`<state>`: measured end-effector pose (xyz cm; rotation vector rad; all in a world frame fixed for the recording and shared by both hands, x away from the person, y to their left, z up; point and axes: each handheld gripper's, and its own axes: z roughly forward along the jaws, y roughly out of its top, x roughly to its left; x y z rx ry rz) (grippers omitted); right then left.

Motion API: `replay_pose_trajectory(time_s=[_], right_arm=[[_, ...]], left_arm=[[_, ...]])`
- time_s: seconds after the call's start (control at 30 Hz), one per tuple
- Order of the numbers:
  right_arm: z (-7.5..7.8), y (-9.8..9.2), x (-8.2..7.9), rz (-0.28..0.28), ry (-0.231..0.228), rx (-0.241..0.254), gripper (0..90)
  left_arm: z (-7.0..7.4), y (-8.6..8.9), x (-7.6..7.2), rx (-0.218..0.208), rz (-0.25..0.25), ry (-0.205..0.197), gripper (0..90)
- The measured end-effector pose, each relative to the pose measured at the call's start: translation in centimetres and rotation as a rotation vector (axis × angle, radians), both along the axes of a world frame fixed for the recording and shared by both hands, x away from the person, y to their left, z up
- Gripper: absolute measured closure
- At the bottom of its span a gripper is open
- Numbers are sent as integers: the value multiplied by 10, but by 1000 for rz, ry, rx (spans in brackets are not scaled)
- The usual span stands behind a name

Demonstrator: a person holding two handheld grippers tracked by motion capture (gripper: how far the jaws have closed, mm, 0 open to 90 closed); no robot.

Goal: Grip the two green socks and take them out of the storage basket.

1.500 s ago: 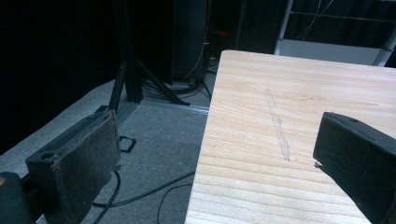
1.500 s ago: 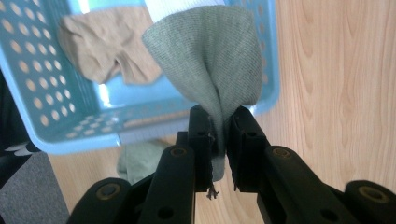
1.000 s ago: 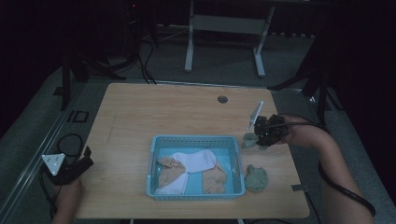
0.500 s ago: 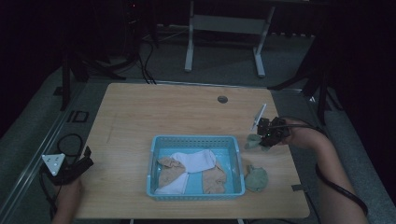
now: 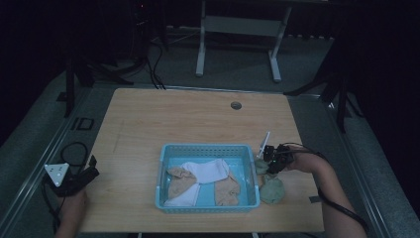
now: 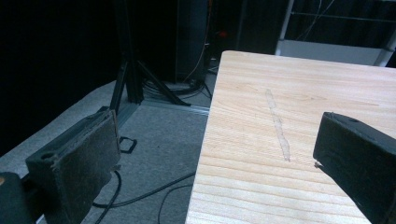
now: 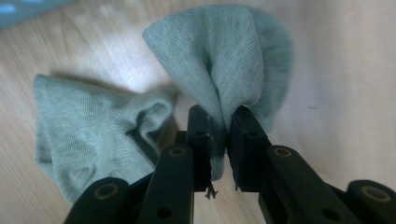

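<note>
Spanning most of the high view, the wooden counter [image 5: 148, 119] carries a blue plastic basket [image 5: 208, 148] holding one white sock [image 5: 205, 170] laid over tan socks [image 5: 179, 182]. Just right of the basket, a grey-green sock [image 5: 272, 189] lies on the counter, with the right gripper [image 5: 271, 163] directly over it. The right gripper view adds the detail: the fingers [image 7: 201, 135] have parted slightly in the last moment, yet a fold of the grey-green sock [image 7: 233, 60] stays pinched between them, the rest bunched on the wood. The left gripper [image 5: 74, 179] sits at the counter's left edge; the left gripper view shows its fingers [image 6: 84, 158] wide apart, holding nothing.
</note>
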<state>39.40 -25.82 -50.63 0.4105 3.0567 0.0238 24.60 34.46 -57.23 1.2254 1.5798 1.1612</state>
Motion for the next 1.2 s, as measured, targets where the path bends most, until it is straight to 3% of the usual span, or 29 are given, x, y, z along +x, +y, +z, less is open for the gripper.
replay_pose_trajectory(time_s=[0.13, 0.33, 0.47, 0.77, 0.83, 1.0, 1.2], right_arm=[[1, -2, -3, -14, -25, 14, 638], [30, -14, -7, -42, -90, 78, 509], [42, -22, -12, -96, -132, 143, 397], [36, -55, -14, -263, -143, 222, 132], [35, -62, -16, -288, -133, 249, 121], [27, -83, -17, -400, -158, 301, 119], [14, -106, -21, -533, -256, 407, 119]], left_arm=[[0, 0, 0, 1, 0, 1, 7], [0, 0, 0, 2, 0, 1, 7], [0, 0, 0, 0, -1, 2, 7], [0, 0, 0, 0, -1, 2, 7], [0, 0, 0, -1, -1, 2, 7], [0, 0, 0, 1, -1, 3, 7], [0, 0, 0, 0, -2, 2, 7]])
